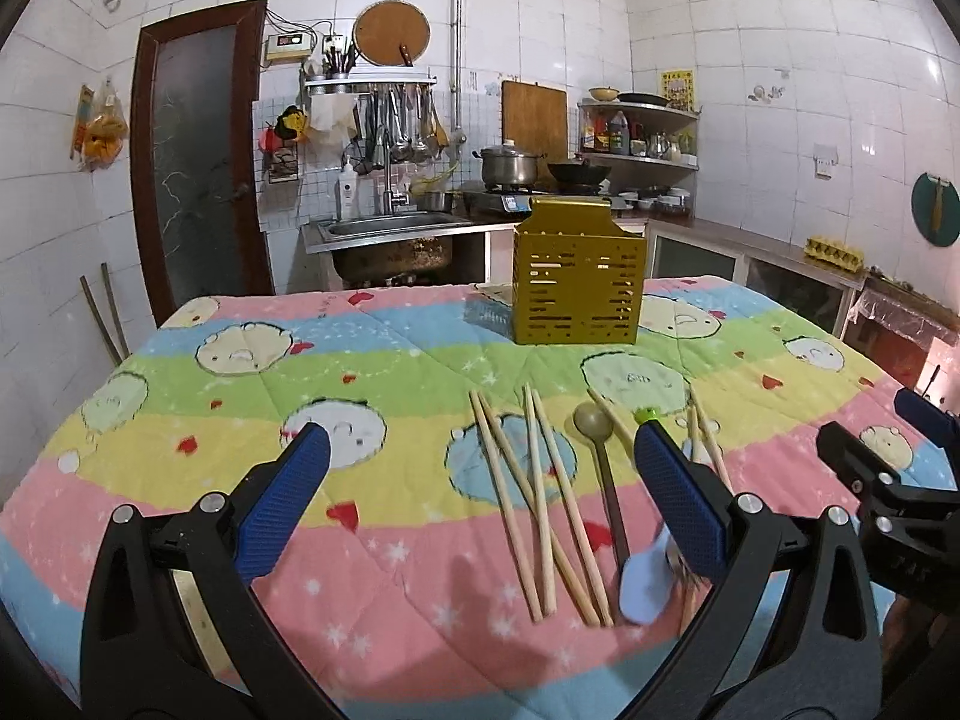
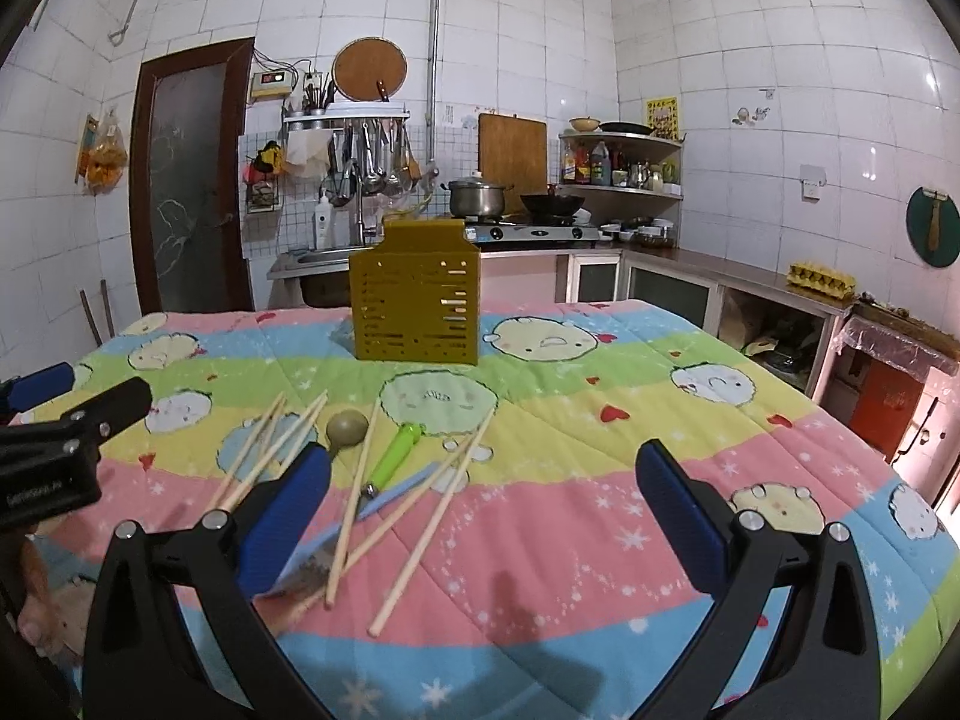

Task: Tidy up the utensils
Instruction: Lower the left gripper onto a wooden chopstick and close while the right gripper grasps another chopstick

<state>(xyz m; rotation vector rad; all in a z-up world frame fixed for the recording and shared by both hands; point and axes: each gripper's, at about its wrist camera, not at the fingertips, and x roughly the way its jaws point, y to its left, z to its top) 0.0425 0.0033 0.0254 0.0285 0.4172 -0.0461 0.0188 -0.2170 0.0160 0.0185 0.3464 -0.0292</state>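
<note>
A yellow slotted utensil holder (image 1: pixel 577 288) (image 2: pixel 416 306) stands upright at the far middle of the table. Several wooden chopsticks (image 1: pixel 540 492) (image 2: pixel 420 516), a brown ladle (image 1: pixel 594 423) (image 2: pixel 346 427), a green-handled tool (image 2: pixel 393 455) and a light blue spoon (image 1: pixel 645 585) lie loose on the quilt nearer me. My left gripper (image 1: pixel 480 468) is open and empty above the chopsticks. My right gripper (image 2: pixel 480 486) is open and empty, to the right of the utensils; it also shows in the left wrist view (image 1: pixel 870 438).
The table carries a striped cartoon quilt (image 1: pixel 300 390) (image 2: pixel 660 420). Behind it are a sink (image 1: pixel 390 228), a stove with a pot (image 2: pixel 477 198) and wok, a counter with an egg tray (image 2: pixel 822 282), and a door (image 1: pixel 198 174) at left.
</note>
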